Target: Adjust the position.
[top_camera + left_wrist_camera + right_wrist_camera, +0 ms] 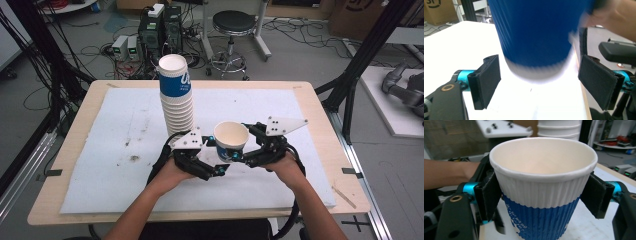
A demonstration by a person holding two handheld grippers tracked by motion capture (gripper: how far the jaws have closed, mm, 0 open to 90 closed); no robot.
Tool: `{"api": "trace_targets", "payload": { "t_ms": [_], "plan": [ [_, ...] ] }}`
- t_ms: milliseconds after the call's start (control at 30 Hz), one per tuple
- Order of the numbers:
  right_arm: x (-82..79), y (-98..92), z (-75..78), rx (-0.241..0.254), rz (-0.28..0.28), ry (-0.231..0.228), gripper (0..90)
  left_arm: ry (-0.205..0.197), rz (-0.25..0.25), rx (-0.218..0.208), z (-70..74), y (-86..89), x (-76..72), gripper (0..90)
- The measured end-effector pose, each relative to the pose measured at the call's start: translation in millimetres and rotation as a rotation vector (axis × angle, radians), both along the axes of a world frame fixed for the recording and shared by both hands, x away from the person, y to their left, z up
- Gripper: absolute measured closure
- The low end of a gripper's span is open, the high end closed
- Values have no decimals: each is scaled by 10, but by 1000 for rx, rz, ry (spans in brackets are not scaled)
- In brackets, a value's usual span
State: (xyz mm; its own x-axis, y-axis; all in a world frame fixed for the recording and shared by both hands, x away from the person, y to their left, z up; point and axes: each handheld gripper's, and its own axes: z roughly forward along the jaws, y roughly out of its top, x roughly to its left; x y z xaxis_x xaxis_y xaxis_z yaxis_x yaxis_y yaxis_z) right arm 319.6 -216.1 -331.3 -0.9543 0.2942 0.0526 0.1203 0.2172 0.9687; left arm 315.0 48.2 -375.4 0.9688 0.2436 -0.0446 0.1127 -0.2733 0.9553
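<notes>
A single white and blue ribbed paper cup [231,136] hangs upright just above the white mat, near the table's front centre. My right gripper [236,155] comes in from the right and is shut on the paper cup [541,195], one pad on each side of its ribbed wall. My left gripper [219,169] sits low to the cup's left. In the left gripper view the blurred blue cup wall [534,32] stands between my left gripper's [539,82] pads, which stay well apart and clear of it. A tall stack of the same cups [176,95] stands behind and to the left.
A white foam mat [115,150] covers most of the wooden table [320,120]. Beyond the far edge are a black stool [232,22], computer boxes [152,30] and cables on the floor. Black frame posts [360,60] rise at the right.
</notes>
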Motion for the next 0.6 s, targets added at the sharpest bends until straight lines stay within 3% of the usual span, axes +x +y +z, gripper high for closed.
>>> {"api": "trace_targets", "payload": {
  "t_ms": [300,600],
  "plan": [
    [30,-249,8,-24,-109,-30,243,-10,63,-61,65,255,-104,182],
    [43,-321,-31,-50,-147,-28,243,-6,71,-82,71,406,-138,182]
  ]
}}
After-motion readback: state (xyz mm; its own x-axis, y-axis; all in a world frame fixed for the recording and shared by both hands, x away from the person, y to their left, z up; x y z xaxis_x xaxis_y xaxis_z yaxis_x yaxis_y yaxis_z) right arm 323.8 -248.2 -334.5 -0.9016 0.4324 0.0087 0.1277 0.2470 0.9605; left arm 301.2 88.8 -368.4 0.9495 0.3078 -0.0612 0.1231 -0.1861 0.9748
